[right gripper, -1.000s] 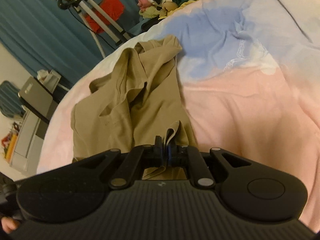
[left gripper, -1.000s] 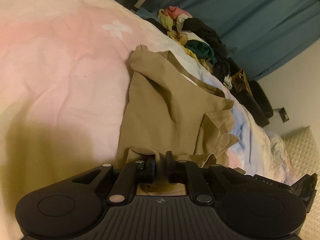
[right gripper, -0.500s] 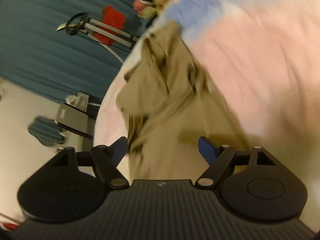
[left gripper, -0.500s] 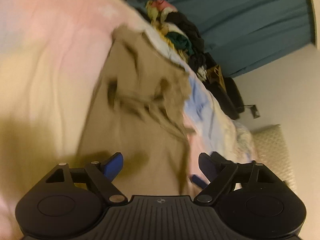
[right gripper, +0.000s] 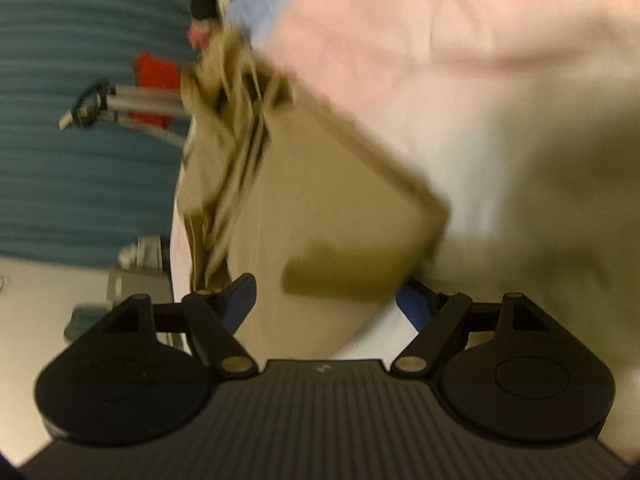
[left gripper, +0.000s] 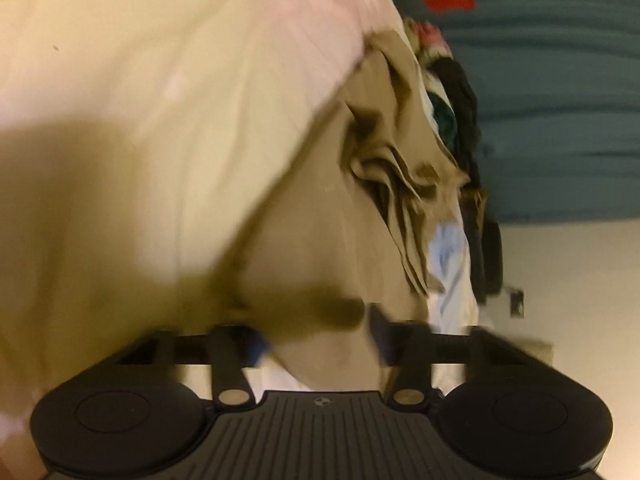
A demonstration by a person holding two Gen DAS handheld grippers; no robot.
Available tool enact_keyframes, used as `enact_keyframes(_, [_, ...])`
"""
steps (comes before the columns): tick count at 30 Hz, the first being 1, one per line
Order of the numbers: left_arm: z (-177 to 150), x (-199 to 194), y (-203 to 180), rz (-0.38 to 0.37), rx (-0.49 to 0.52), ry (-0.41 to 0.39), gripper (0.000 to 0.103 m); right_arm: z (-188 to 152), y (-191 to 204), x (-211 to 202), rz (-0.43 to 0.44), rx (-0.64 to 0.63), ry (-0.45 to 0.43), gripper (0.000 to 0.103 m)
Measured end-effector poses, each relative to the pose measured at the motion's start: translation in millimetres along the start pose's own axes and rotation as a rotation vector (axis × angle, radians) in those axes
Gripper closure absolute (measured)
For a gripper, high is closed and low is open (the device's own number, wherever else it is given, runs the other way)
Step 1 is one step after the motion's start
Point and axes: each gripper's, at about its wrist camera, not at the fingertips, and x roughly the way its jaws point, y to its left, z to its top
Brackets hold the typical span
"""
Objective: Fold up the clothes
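A tan garment [left gripper: 320, 240] lies on the pink and cream bed cover [left gripper: 160, 100], flat near me and bunched at its far end. My left gripper [left gripper: 320, 340] is open, its jaws apart over the near edge of the cloth. In the right wrist view the same tan garment [right gripper: 312, 208] lies with a near corner on the bed cover [right gripper: 460, 40]. My right gripper [right gripper: 328, 300] is open above that near edge, holding nothing. Both views are blurred.
A heap of mixed clothes [left gripper: 452, 100] lies at the far end of the bed. A teal curtain [left gripper: 560, 100] hangs behind. A stand with a red item [right gripper: 156, 76] and a grey box [right gripper: 136, 284] stand beside the bed.
Both grippers were shut on the near edge of the tan garment a second ago. They opened, let it go, and have swung to a new angle over it.
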Motion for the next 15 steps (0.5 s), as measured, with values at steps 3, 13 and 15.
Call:
enact_keyframes(3, [0, -7, -6, -0.026, 0.044, -0.039, 0.092, 5, -6, -7, -0.016, 0.023, -0.063, 0.050])
enact_keyframes(13, [-8, -63, -44, -0.212, 0.111, -0.158, 0.098, 11, 35, -51, 0.179, -0.016, -0.102, 0.092])
enact_keyframes(15, [-11, -80, -55, -0.255, 0.112, -0.177, 0.098, 10, 50, -66, 0.227, -0.031, -0.116, 0.093])
